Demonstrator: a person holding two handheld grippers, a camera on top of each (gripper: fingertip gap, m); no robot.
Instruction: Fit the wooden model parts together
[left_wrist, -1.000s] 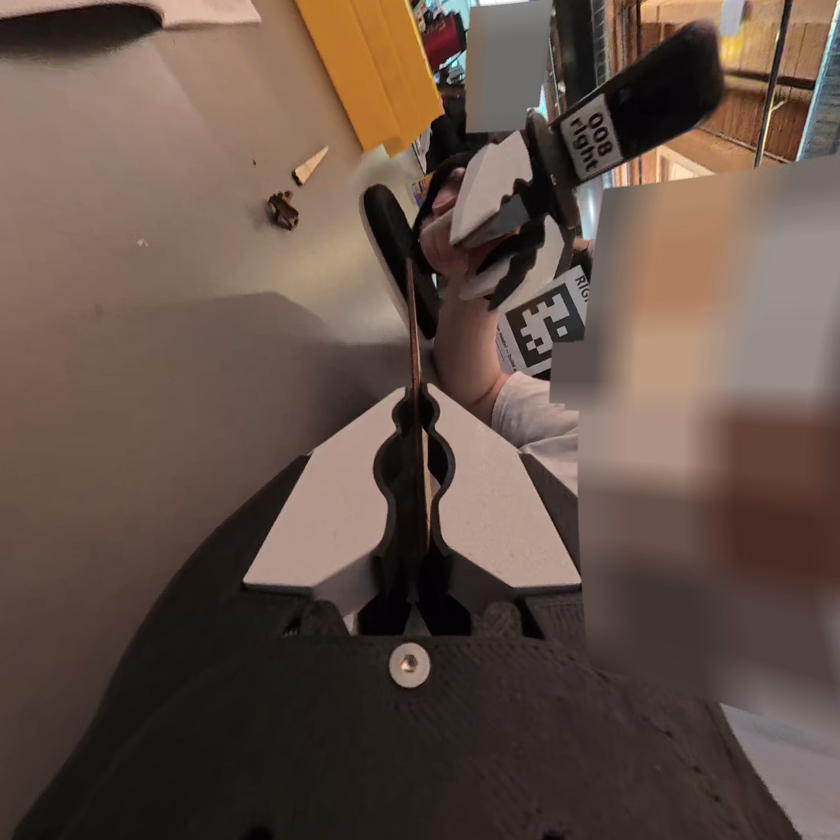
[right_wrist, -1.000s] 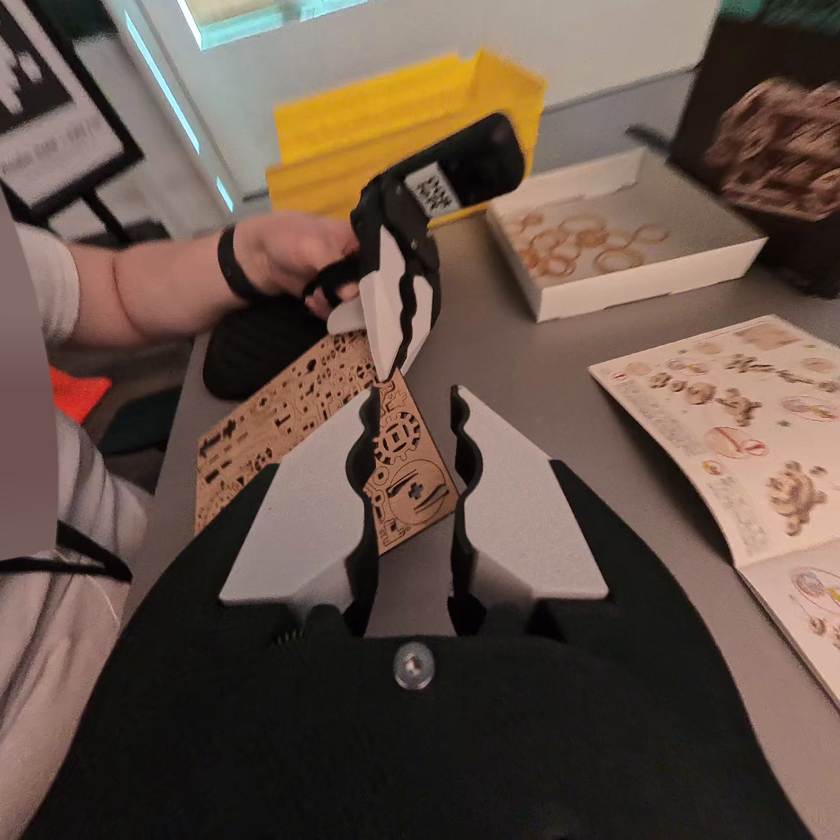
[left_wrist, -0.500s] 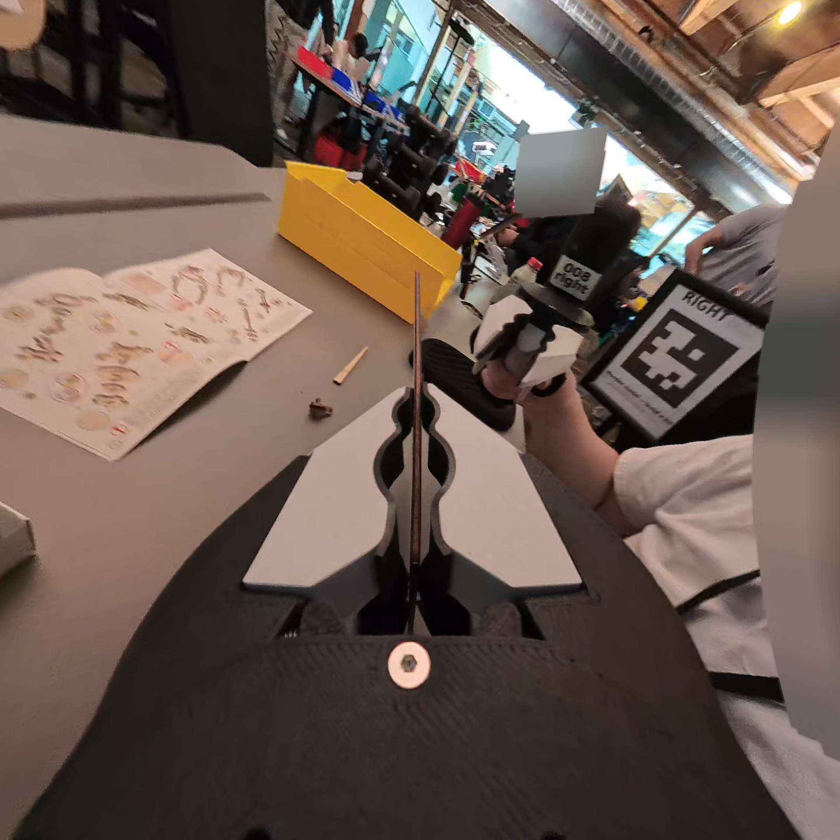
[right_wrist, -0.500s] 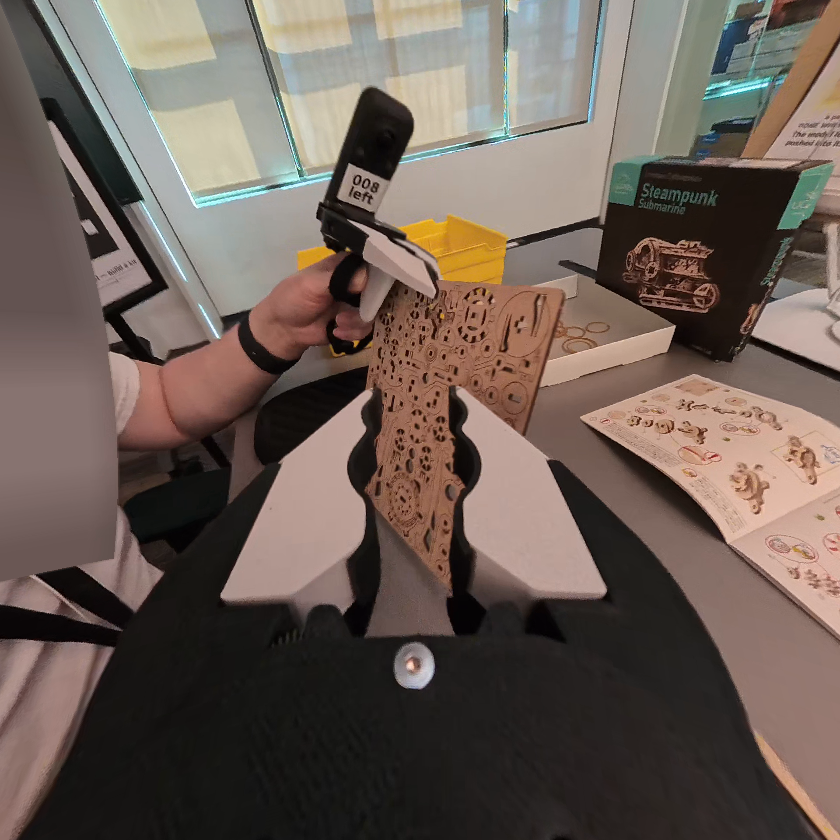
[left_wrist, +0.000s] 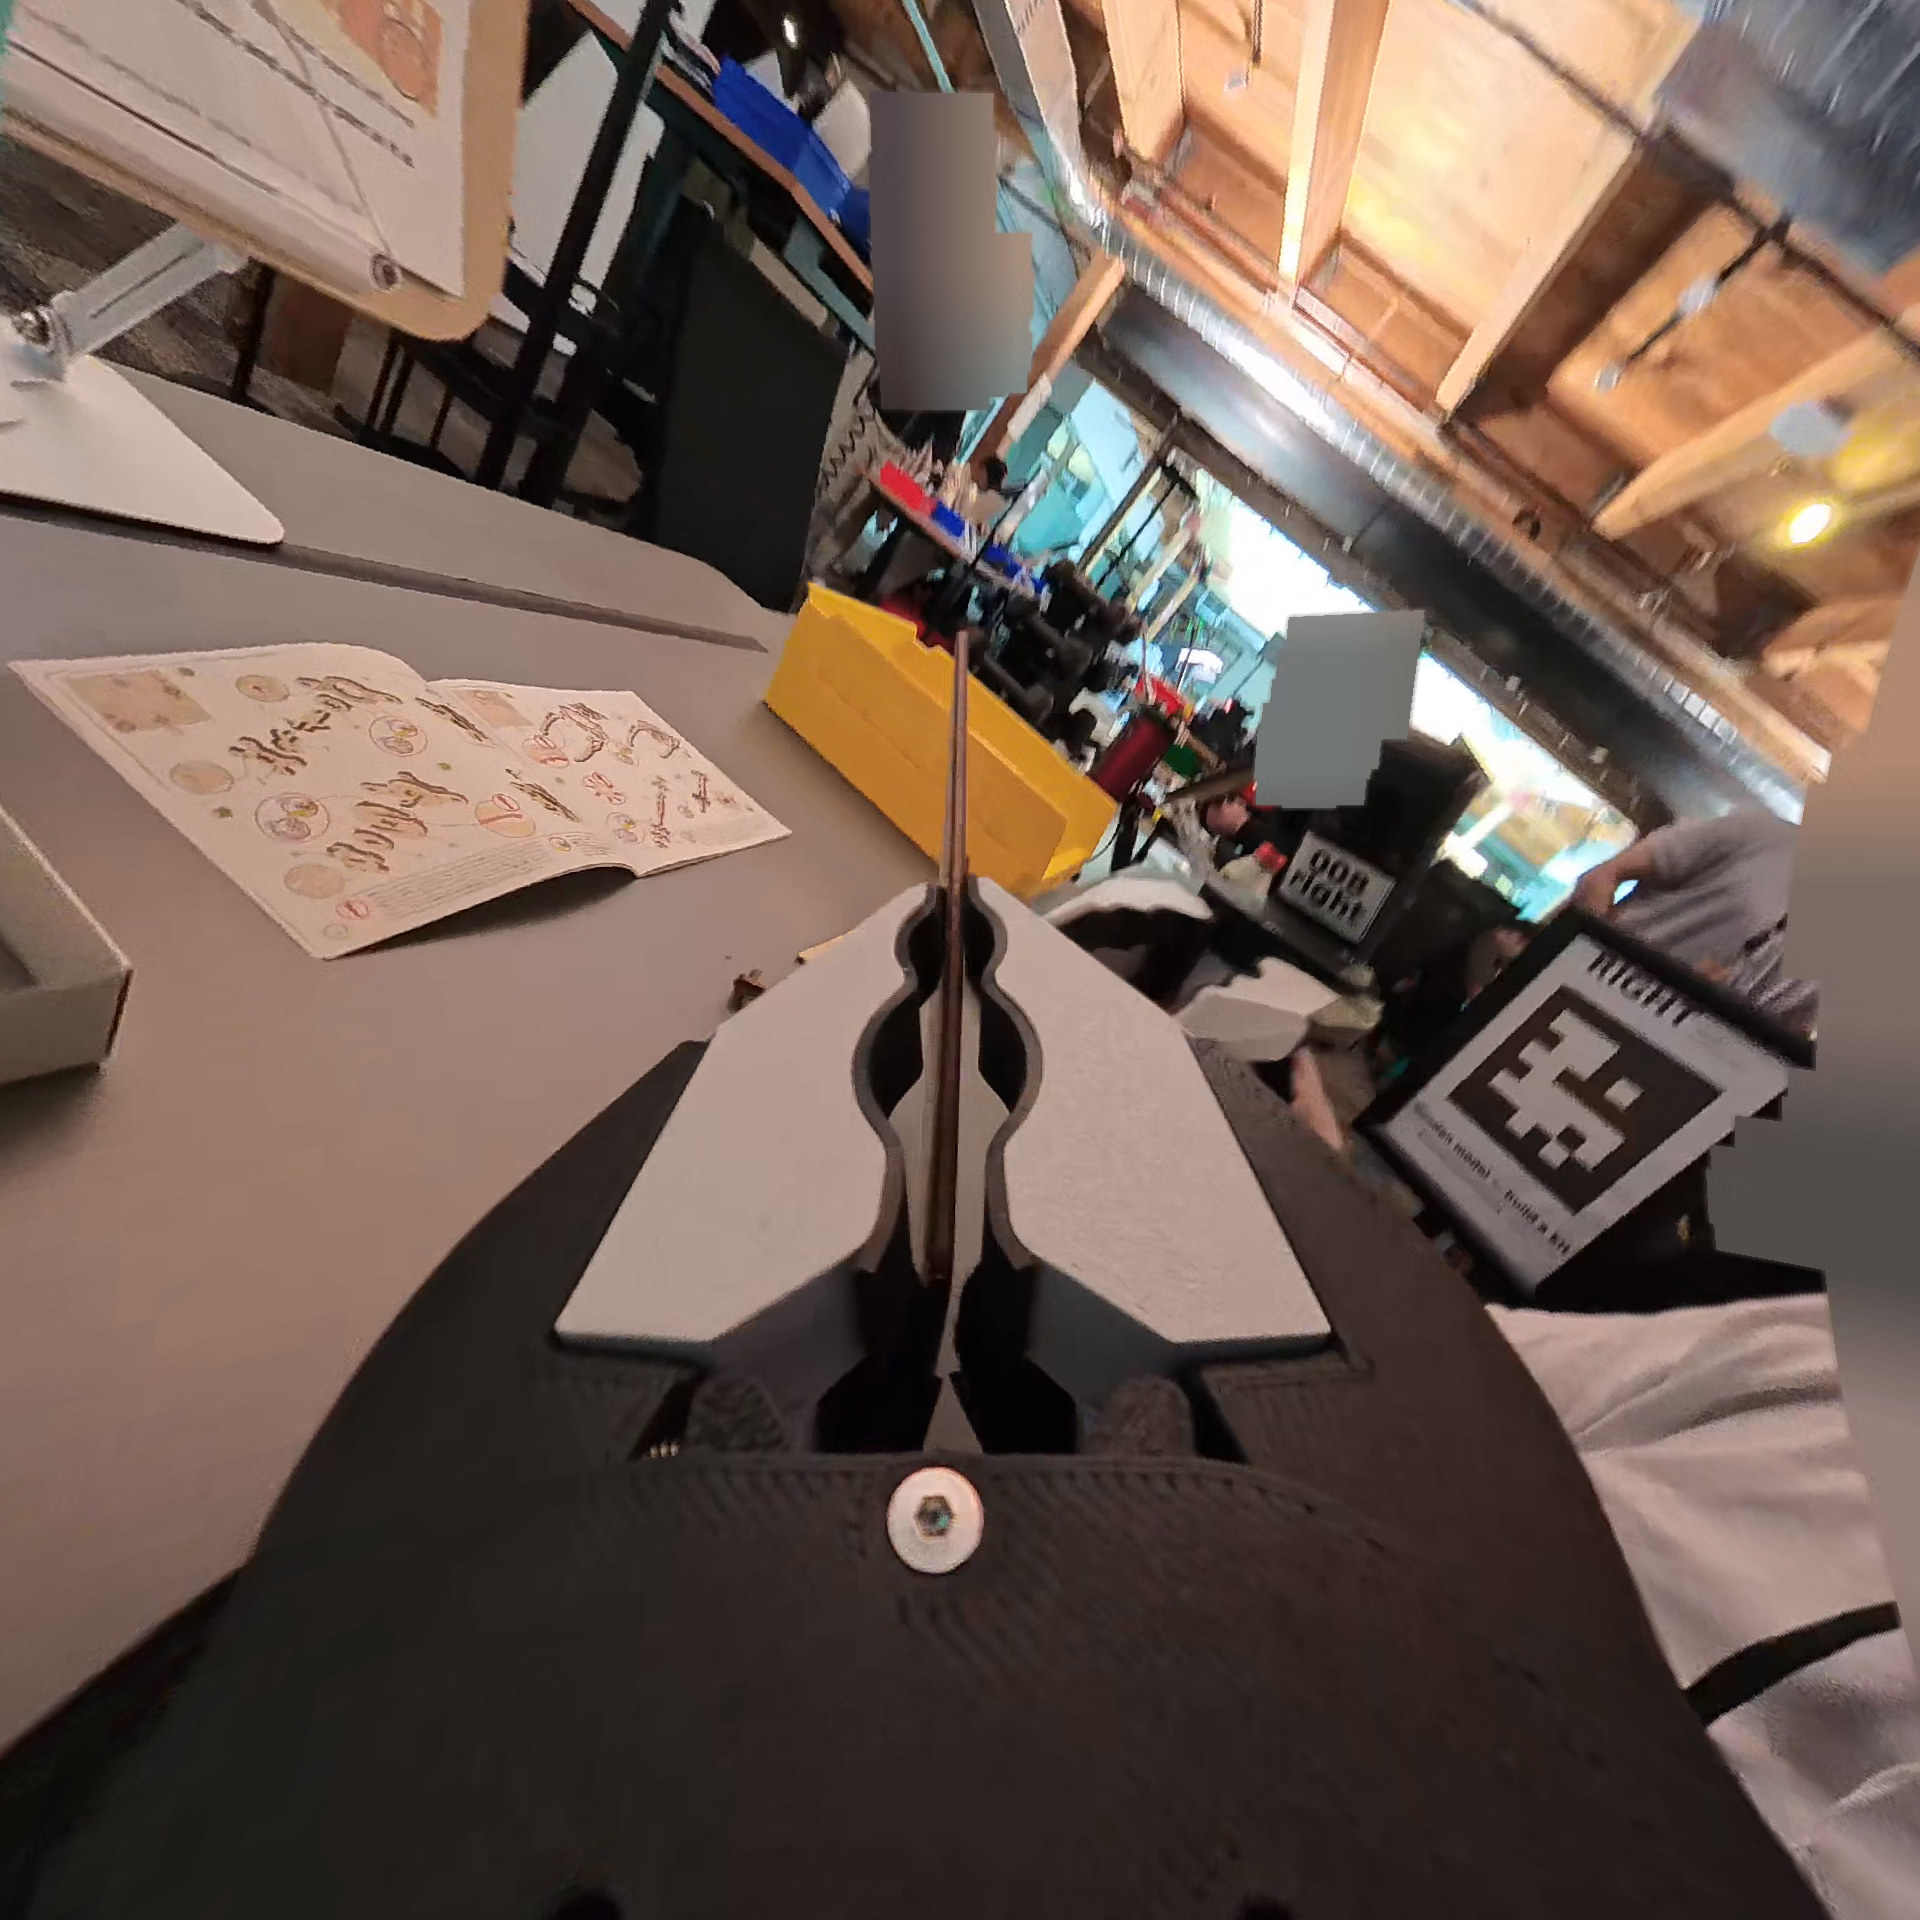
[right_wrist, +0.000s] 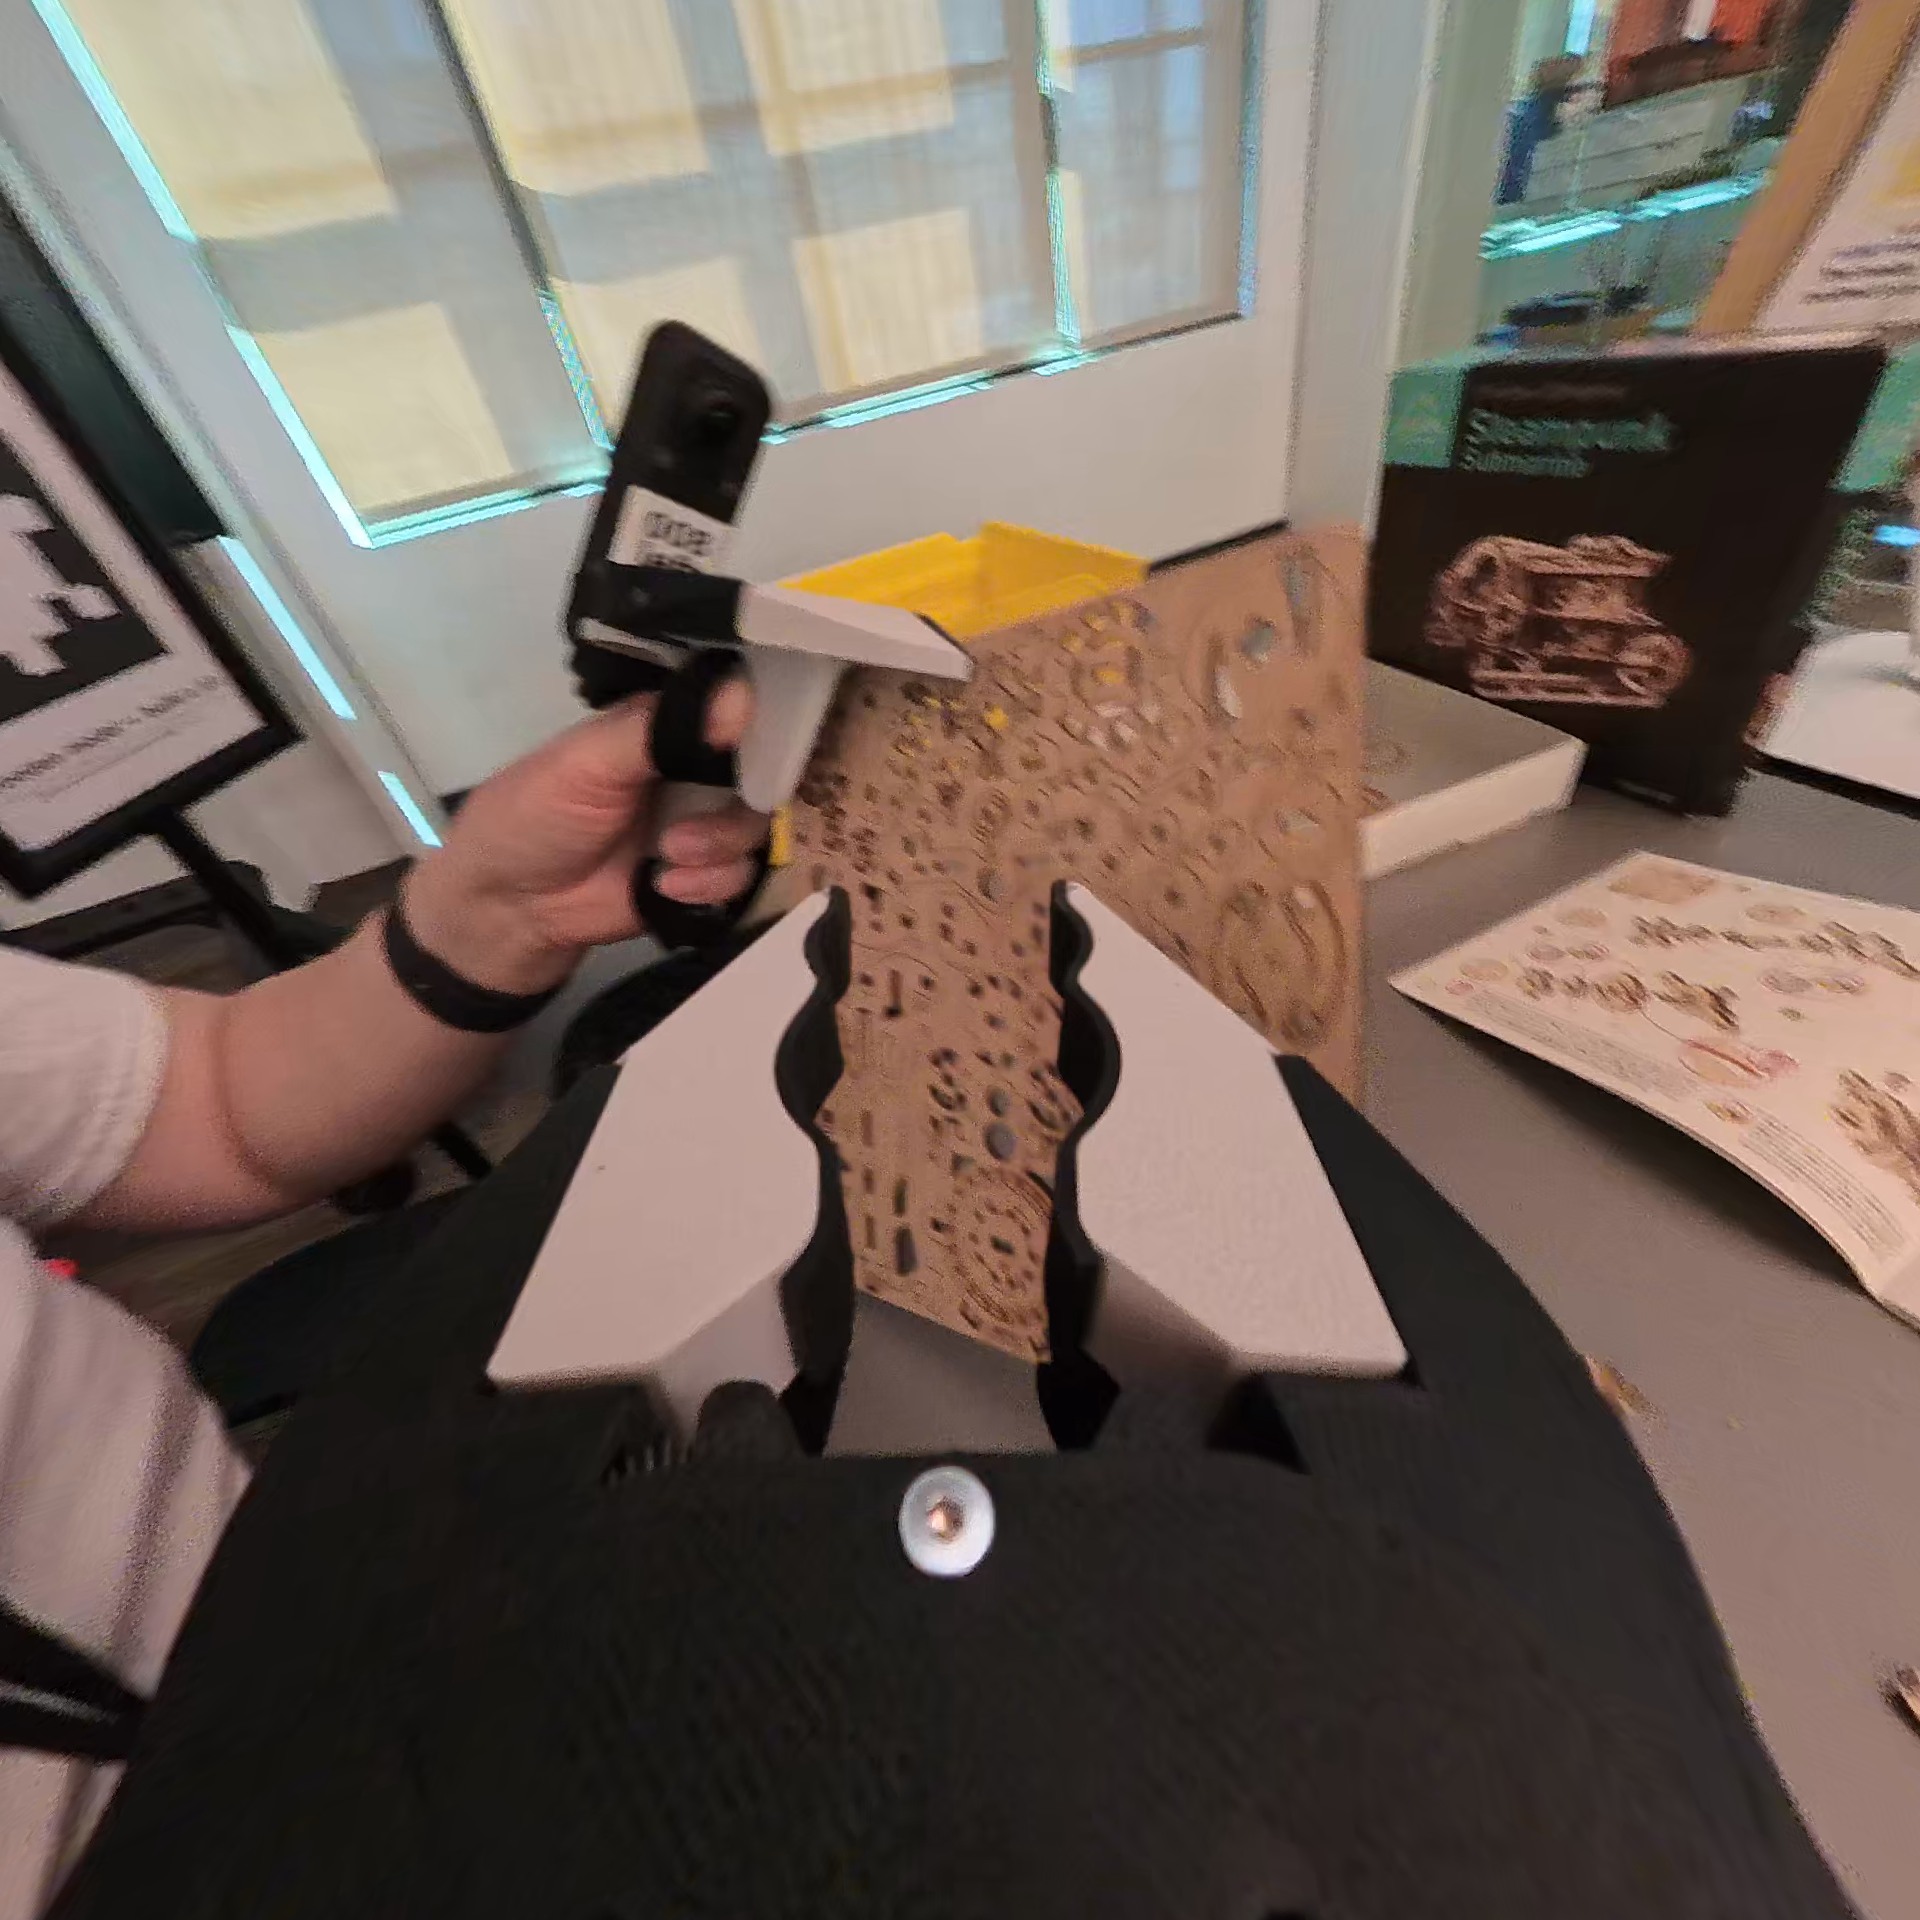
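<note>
My left gripper (left_wrist: 951, 904) is shut on a thin laser-cut wooden parts sheet (left_wrist: 956, 769), seen edge-on and standing upright between its fingers. In the right wrist view the sheet (right_wrist: 1143, 810) stands upright above the table, and the left gripper (right_wrist: 862, 686) clamps its upper left corner. My right gripper (right_wrist: 948, 904) is open and empty. The sheet's lower part shows through the gap between its fingers; I cannot tell if it touches them. The right gripper (left_wrist: 1205, 966) also shows farther off in the left wrist view.
An open instruction booklet (left_wrist: 416, 790) (right_wrist: 1714, 1039) lies on the grey table (left_wrist: 260, 1195). A yellow bin (left_wrist: 914, 727) (right_wrist: 987, 582), a white tray (right_wrist: 1455, 790) and a black kit box (right_wrist: 1610, 571) stand at the back. Small wooden bits (left_wrist: 746, 987) lie near the left fingers. A framed marker sign (left_wrist: 1579, 1101) stands at the right. About 7 cm separates my left fingertips from my right.
My left gripper has lifted the wooden sheet off the table and turned it upright, then brought it closer to my right gripper. The right gripper has stayed open.
</note>
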